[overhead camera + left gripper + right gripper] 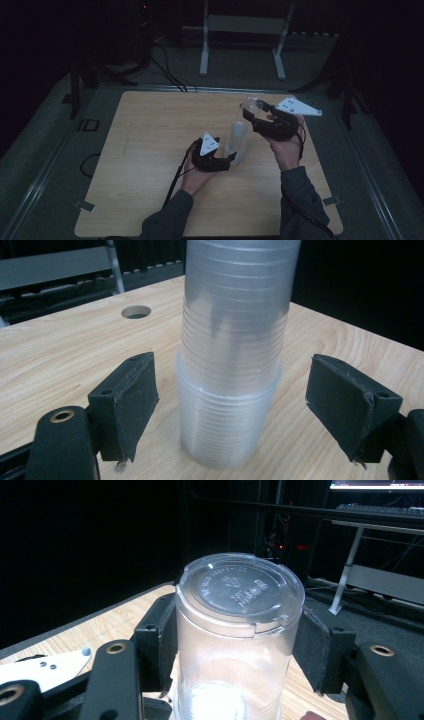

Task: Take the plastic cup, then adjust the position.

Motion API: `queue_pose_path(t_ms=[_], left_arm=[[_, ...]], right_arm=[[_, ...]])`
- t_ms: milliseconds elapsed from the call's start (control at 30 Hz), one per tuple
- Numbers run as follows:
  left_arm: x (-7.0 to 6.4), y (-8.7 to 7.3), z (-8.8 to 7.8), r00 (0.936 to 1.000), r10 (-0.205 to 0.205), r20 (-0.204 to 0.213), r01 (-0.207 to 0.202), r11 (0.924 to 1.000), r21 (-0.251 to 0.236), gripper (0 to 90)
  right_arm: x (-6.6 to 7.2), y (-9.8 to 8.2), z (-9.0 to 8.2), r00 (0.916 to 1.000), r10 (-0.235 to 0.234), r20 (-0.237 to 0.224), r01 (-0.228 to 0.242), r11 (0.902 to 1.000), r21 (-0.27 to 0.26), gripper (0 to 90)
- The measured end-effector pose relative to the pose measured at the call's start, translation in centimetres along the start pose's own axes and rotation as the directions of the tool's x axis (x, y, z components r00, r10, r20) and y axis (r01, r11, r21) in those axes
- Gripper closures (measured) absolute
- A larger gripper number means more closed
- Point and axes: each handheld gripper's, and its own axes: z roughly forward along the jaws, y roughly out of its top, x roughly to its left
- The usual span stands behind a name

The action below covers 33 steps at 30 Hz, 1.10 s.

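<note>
Forearms enter at bottom of high view: left claw (231,158) by base of one cup stack (237,142) on worktop (150,150); right claw (251,111) at its top. Left gripper view: pads (131,407) apart, not touching stack (230,390). Right gripper view: claw (235,645) clamps top cup (237,630). Step, prob.: peeling one cup off; next needs base steadied, straight lift.

Top of my cup stack (235,340) cut off by the left gripper view's upper edge, lower part of the top cup (239,645) cut off below in my right gripper view, embossed lettering on its base too faint to read, room behind the table (150,150) lost in darkness.
</note>
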Motion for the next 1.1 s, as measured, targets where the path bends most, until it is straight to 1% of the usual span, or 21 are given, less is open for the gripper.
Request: queue_pose_path(t_ms=[67,100,167,300,333,500,533,700,800,967,1100], left_arm=[[0.0,0.0,0.0,1.0,0.0,0.0,0.0,1.0,0.0,20.3],[-0.1,-0.1,-0.2,0.9999,-0.003,0.01,0.003,1.0,0.0,20.3],[-0.2,-0.1,-0.2,0.9999,-0.003,0.011,0.003,1.0,0.001,20.3],[-0.5,-0.5,-0.6,0.9997,0.006,0.022,-0.007,1.0,0.003,20.3],[-0.5,-0.6,-0.7,0.9997,0.011,0.022,-0.011,0.9999,0.005,20.3],[-0.7,-0.8,-1.0,0.9996,0.01,0.028,-0.01,0.9999,0.002,20.3],[-0.7,-0.8,-1.0,0.9995,0.011,0.029,-0.011,0.9999,0.003,20.3],[-0.6,-1.1,-1.1,0.9996,0.017,0.024,-0.017,0.9997,0.014,20.3],[-0.6,-1.2,-1.2,0.9997,0.009,0.023,-0.01,0.9999,0.014,20.3],[-0.6,-1.2,-1.2,0.9996,0.012,0.024,-0.012,0.9998,0.016,20.3],[-0.7,-1.1,-1.5,0.9993,0.014,0.033,-0.014,0.9998,0.011,20.3]], right_arm=[[-0.1,0.0,-0.1,1.0,0.001,0.001,-0.001,1.0,0.0,40.4],[-0.2,-0.1,-0.4,1.0,0.001,0.007,-0.001,1.0,0.002,40.4],[-0.3,-0.3,-0.6,1.0,0.001,0.01,-0.001,1.0,0.003,40.4],[-0.7,-0.7,-1.1,0.9997,0.006,0.023,-0.006,1.0,0.004,40.4],[-0.8,-0.7,-1.3,0.9996,0.009,0.026,-0.01,0.9999,0.004,40.4],[-1.1,-1.0,-1.7,0.9992,0.019,0.034,-0.019,0.9998,-0.001,40.4],[-1.3,-1.1,-2.0,0.9989,0.025,0.04,-0.024,0.9997,-0.002,40.4],[-1.5,-1.6,-2.5,0.9985,0.02,0.05,-0.021,0.9998,0.008,40.2],[-1.6,-2.0,-2.8,0.9983,0.018,0.055,-0.019,0.9998,0.011,40.2],[-1.8,-2.5,-3.3,0.9976,0.028,0.063,-0.028,0.9996,0.007,40.2],[-2.1,-3.3,-3.8,0.9966,0.04,0.072,-0.042,0.999,0.014,40.2]])
